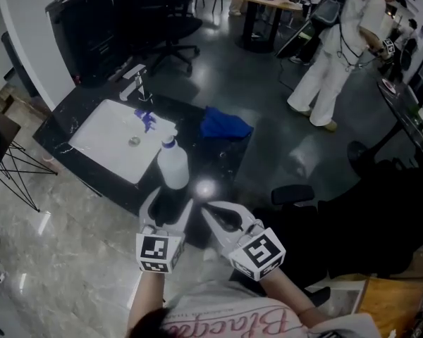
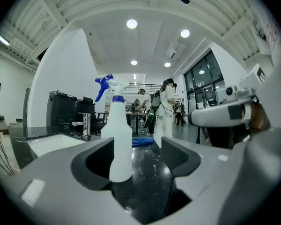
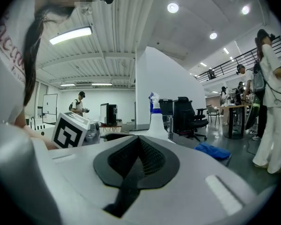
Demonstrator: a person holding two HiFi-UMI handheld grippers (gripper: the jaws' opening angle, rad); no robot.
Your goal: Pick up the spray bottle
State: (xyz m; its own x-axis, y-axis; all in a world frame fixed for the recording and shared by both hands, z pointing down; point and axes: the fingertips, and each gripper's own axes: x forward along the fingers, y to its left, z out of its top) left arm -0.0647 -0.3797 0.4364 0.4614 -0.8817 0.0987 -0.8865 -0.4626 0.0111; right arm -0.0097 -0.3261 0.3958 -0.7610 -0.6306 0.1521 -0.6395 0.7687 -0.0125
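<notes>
**Head view.** A black bench (image 1: 218, 162) carries a white sink (image 1: 106, 143) with a faucet (image 1: 137, 83) at its far rim. The spray bottle (image 1: 173, 166), white with a blue collar, stands upright on the bench just beside the sink's near right corner. A blue cloth (image 1: 224, 124) lies on the bench to the right of the sink, clear of the bottle. The left gripper (image 1: 170, 201) sits just on the near side of the bottle. The right gripper (image 1: 207, 207) is beside it, further from the sink. A person in white (image 1: 338, 55) stands on the floor well beyond the sink.

**Left gripper view.** The left gripper (image 2: 136, 146) is released, its jaws spread wide. The bottle (image 2: 119, 139) stands between them, nearer the left jaw, and neither pad presses on it.

**Right gripper view.** The right gripper (image 3: 139, 140) is clenched, jaw against jaw, with nothing in it. The bottle (image 3: 155, 118) shows beyond its tips, and the cloth (image 3: 214, 151) lies lower right.
</notes>
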